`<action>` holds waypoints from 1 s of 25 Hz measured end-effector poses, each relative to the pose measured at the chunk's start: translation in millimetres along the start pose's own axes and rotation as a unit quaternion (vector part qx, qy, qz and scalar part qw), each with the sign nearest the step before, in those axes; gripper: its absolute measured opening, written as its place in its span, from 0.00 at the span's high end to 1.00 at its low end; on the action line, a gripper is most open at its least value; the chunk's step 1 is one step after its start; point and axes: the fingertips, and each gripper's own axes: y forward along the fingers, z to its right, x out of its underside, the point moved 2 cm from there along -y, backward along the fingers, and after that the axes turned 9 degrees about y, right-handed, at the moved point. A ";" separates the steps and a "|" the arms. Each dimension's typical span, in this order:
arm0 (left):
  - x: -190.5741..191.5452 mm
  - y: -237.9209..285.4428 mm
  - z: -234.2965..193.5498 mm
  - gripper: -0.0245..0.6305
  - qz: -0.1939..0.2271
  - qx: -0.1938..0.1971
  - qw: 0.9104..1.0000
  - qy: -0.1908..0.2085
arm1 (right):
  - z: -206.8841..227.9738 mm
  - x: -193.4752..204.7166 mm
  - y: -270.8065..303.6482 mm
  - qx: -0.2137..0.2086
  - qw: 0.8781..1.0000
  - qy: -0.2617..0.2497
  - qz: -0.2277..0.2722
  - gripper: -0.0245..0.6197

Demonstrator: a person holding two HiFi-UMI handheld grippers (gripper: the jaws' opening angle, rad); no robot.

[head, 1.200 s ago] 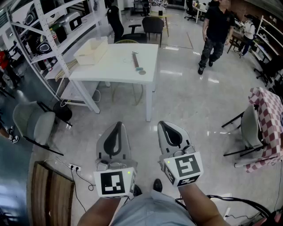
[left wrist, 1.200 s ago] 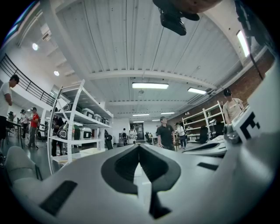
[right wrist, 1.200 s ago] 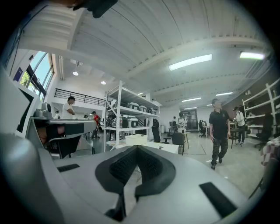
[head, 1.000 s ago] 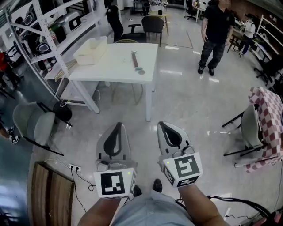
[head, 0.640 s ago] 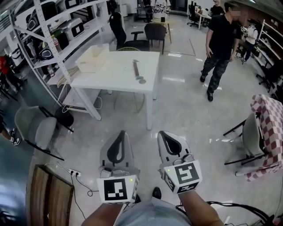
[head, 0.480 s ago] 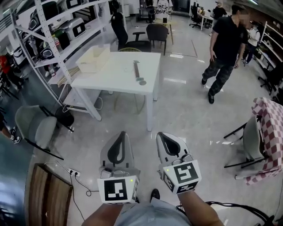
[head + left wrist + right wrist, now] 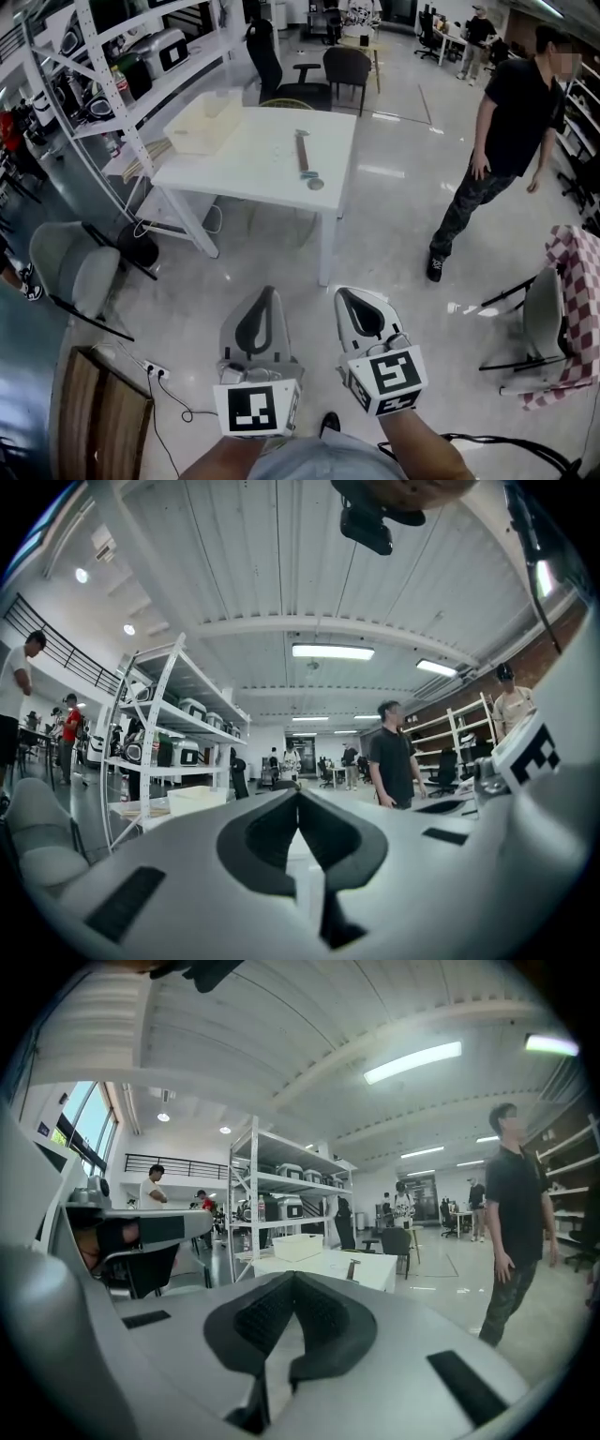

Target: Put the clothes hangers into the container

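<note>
Left gripper (image 7: 269, 292) and right gripper (image 7: 346, 293) sit side by side, low in the head view. Each has its jaws pressed together with nothing between them, and both point toward a white table (image 7: 253, 173) well ahead on the shiny floor (image 7: 394, 220). On the table a brown clothes hanger (image 7: 303, 152) lies flat near the right edge, apart from the cream open container (image 7: 206, 122) at the far left corner. White shelving (image 7: 94, 56) stands left of the table, and a person in dark clothes (image 7: 511, 122) stands to the right
</note>
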 end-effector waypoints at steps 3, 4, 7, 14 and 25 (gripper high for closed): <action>8.9 35.3 -22.2 0.94 0.002 0.003 1.000 0.002 | 7.8 -5.3 41.5 0.009 1.000 0.003 0.003 0.95; 11.8 47.2 -30.7 0.94 0.000 0.005 1.000 0.002 | 9.6 -7.9 56.5 0.011 1.000 0.006 0.004 0.95; 16.2 81.7 -58.7 0.94 0.001 0.012 1.000 0.001 | 12.9 -18.4 101.0 0.017 1.000 0.008 0.004 0.95; 15.0 145.9 -112.7 0.94 0.025 0.022 0.999 0.008 | 13.0 -48.6 174.3 0.033 0.999 -0.005 0.015 0.95; 47.3 231.5 -121.5 0.94 0.004 0.056 0.998 0.000 | 59.1 -60.2 244.5 0.064 0.998 -0.003 0.015 0.95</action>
